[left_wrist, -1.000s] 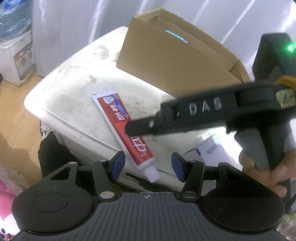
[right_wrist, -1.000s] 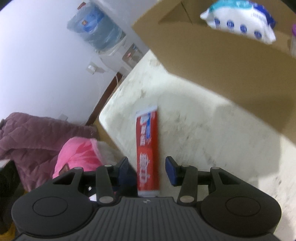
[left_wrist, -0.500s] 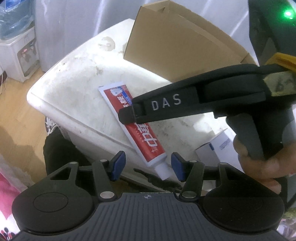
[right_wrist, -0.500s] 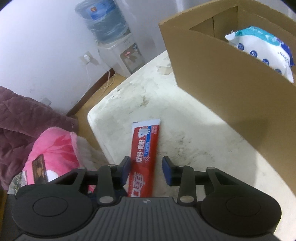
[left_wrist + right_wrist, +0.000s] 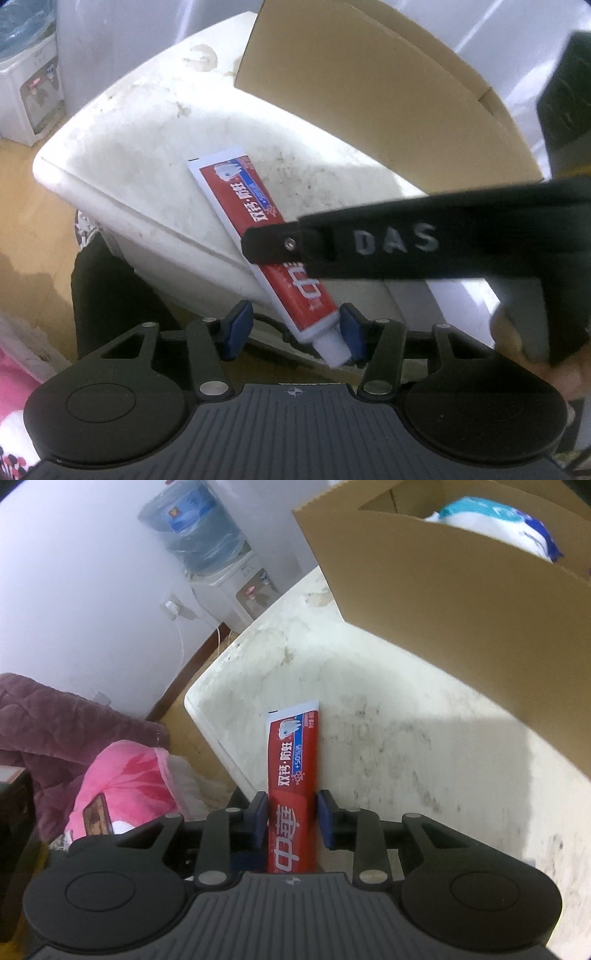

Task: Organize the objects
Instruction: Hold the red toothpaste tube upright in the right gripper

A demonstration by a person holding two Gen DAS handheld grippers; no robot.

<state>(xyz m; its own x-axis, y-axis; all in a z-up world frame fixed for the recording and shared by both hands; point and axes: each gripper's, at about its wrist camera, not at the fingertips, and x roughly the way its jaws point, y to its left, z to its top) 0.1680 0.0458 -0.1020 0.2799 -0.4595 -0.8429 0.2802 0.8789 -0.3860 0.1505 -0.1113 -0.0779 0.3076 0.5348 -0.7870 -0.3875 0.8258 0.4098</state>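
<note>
1 red toothpaste tube (image 5: 291, 775) is now sitting between the right gripper (image 5: 291, 821) pads, which have been narrowing and are pinching it, readying a lift off the white tabletop (image 5: 424, 760); the left gripper (image 5: 293, 328) is hanging open; behind, the cardboard box (image 5: 424, 602) is holding a wipes pack (image 5: 495, 520)

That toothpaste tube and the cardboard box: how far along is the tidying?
Done: a wipes pack sits in the cardboard box. In hand: the right claw straddles the toothpaste tube, grip unconfirmed. Left: boxing it. The left claw is open.
</note>
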